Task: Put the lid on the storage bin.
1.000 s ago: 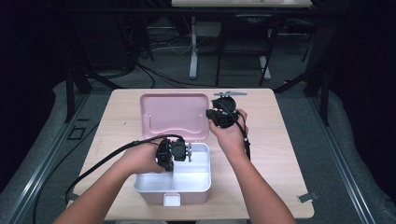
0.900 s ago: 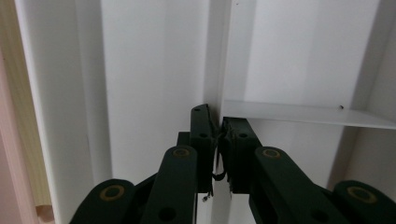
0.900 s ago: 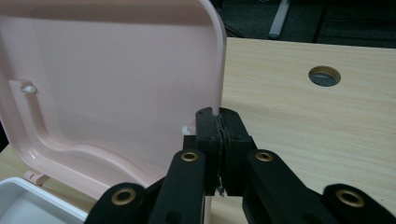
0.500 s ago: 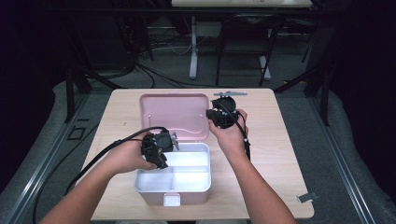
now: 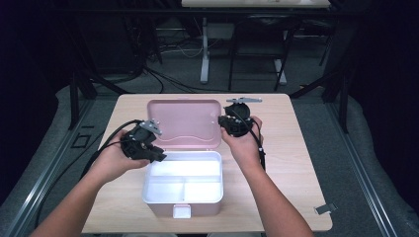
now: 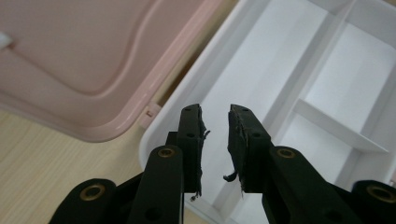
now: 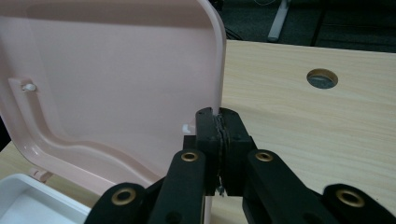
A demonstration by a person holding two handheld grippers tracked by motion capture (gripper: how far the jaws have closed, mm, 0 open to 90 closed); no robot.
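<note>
Your right gripper [image 7: 219,116] is clenched on the side rim of the pink lid [image 5: 185,123], pads pressed flat against the edge — in the right gripper view the lid stands up from the table [image 5: 291,148] with its inner face toward the camera. The white box [image 5: 182,182] sits at the near middle of the table, hinged to that lid along its far side, and its divided compartments lie open to the high view. Your left gripper [image 6: 215,122] is released: its jaws have just been opening, they stand apart with nothing between them, and they hang above the box's far-left corner, just beside the lid's hinge edge. In the high view your left hand [image 5: 116,160] holds it at the box's left side — clear of the rim.
</note>
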